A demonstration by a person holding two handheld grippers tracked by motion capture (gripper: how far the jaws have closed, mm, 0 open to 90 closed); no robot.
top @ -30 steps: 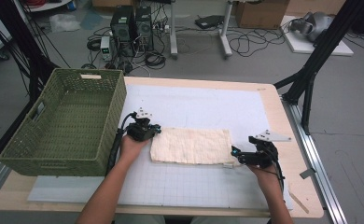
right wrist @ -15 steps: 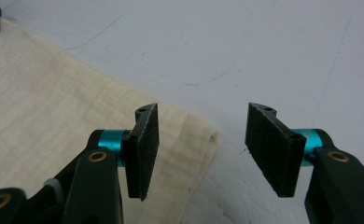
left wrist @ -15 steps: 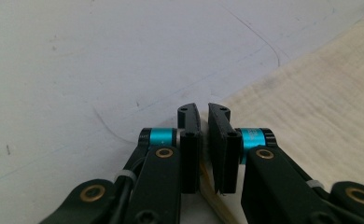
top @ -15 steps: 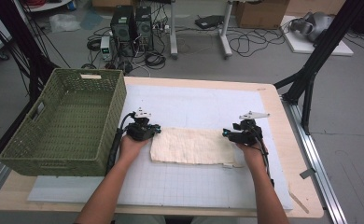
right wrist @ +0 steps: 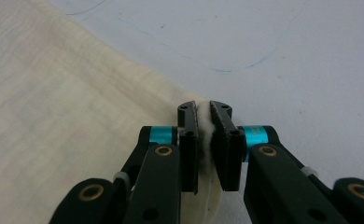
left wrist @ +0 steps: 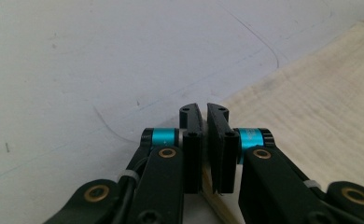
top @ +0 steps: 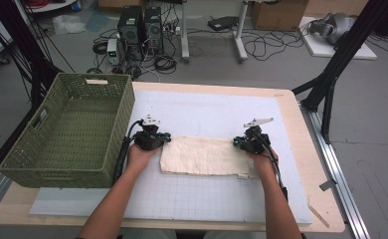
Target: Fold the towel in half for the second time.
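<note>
The cream cloth [top: 204, 156] lies flat across the middle of the white mat [top: 207, 199], folded into a long rectangle that runs left to right just ahead of the person's hands, and both of its far corners are now pinched. On the near-left end, the left claw [top: 152, 139] sits right at the cloth's top corner; in the left gripper view the left claw [left wrist: 203, 140] has its jaws pressed nearly together with a thin edge of the cloth [left wrist: 311, 107] caught low between the pads (only a sliver shows there, but it is in the bite). Over on the other end, the right claw [top: 250, 143] has just been closing, and in the right gripper view the right claw [right wrist: 204, 140] has a bunched fold of the cloth [right wrist: 77, 116] squeezed between its pads, white fabric bulging up in the narrow gap. Both forearms reach in from the bottom of the high view, one to each end of the cloth, hands well apart. Off to the left, a green woven basket [top: 67, 134] stands on the counter [top: 301, 124], its near wall just beside the left forearm. Beyond the counter's far edge, cables and computer boxes [top: 140, 25] sit on the floor.
</note>
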